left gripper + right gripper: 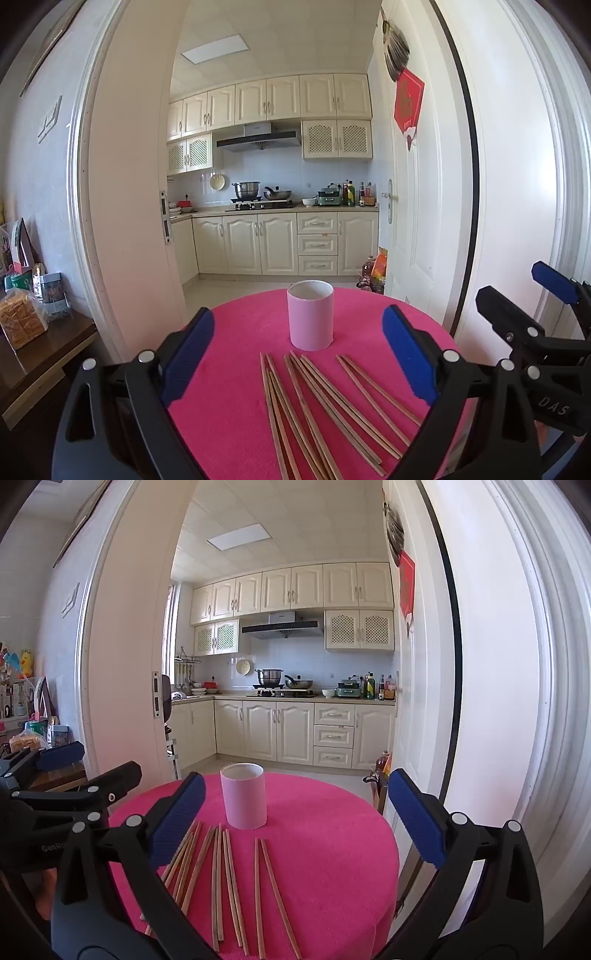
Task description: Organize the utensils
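Note:
Several wooden chopsticks (325, 413) (229, 886) lie loose in pairs on a round table with a pink cloth (243, 369) (332, 849). Behind them an empty pink cylindrical cup (311, 319) (244, 795) stands upright. My left gripper (298, 350) hovers wide open above the near side of the table, nothing between its blue pads. My right gripper (297, 812) is open too, held beside it on the right and above the chopsticks, also holding nothing. Each gripper shows at the edge of the other's view.
A dark wooden sideboard (48, 354) with a bread bag and jars stands left of the table. Beyond the table a white doorway opens onto a kitchen with cream cabinets (280, 243). An open white door (410, 221) and bags on the floor sit at the right.

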The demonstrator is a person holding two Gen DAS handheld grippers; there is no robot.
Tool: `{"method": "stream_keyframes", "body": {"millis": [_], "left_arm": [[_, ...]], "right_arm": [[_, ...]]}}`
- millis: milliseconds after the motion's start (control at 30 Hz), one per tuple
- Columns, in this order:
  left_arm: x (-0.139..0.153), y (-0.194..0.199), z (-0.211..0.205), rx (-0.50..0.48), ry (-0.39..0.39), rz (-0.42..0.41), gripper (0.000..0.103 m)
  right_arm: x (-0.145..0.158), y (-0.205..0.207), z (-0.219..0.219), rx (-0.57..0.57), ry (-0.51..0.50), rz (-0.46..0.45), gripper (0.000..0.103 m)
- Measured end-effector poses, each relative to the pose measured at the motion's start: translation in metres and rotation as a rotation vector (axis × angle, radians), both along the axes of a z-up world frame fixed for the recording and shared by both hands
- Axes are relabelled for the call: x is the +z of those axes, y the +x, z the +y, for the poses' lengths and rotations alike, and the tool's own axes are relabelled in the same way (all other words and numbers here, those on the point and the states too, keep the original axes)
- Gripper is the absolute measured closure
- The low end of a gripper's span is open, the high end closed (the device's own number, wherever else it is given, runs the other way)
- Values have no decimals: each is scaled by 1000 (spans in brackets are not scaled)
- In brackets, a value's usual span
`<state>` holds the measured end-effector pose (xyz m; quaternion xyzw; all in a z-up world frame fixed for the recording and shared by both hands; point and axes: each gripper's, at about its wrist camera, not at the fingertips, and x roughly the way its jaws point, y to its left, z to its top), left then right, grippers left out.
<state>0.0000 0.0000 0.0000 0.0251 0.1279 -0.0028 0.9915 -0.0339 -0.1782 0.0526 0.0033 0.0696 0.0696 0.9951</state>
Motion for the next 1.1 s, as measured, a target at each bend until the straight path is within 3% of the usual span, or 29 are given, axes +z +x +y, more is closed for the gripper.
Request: {"method": "stream_keyframes", "body": {"millis": [1100], "left_arm": [[-3,1,0,-4,-2,10,12]], "right_arm": [[-5,4,-7,-2,2,9,6]]}}
